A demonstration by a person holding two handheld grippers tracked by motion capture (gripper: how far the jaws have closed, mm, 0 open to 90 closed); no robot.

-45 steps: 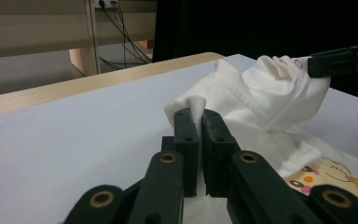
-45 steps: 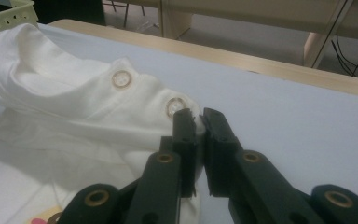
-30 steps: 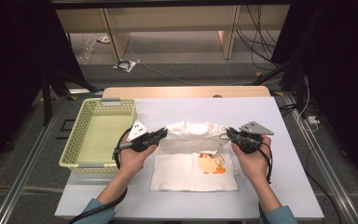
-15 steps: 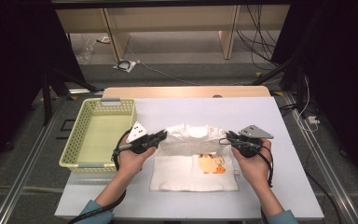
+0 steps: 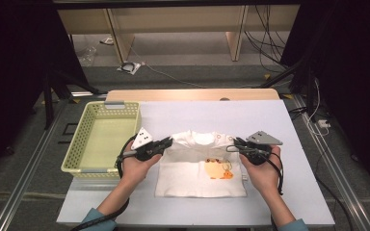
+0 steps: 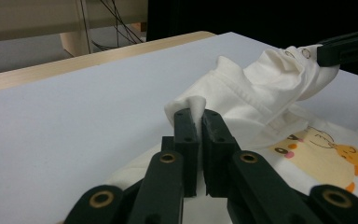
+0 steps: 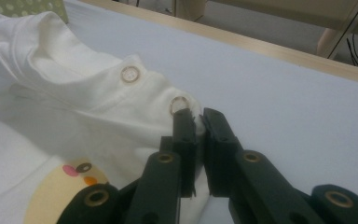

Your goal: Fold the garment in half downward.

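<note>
both grippers' fingers are clamped on the shoulders of the small white cotton baby shirt with a yellow chick print (image 5: 202,166), lying mid-table: left gripper (image 5: 166,142), right gripper (image 5: 232,146). i'd keep both pinches level and fold the top edge evenly, avoiding the pale yellow plastic basket (image 5: 101,137).

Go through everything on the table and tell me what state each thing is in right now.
Shirt: print side up, top edge lifted at both shoulders.
Left tongs: shut on the shirt's shoulder.
Right tongs: shut on the shirt's snap-button shoulder.
Basket: upright, empty, left of the shirt.
</note>
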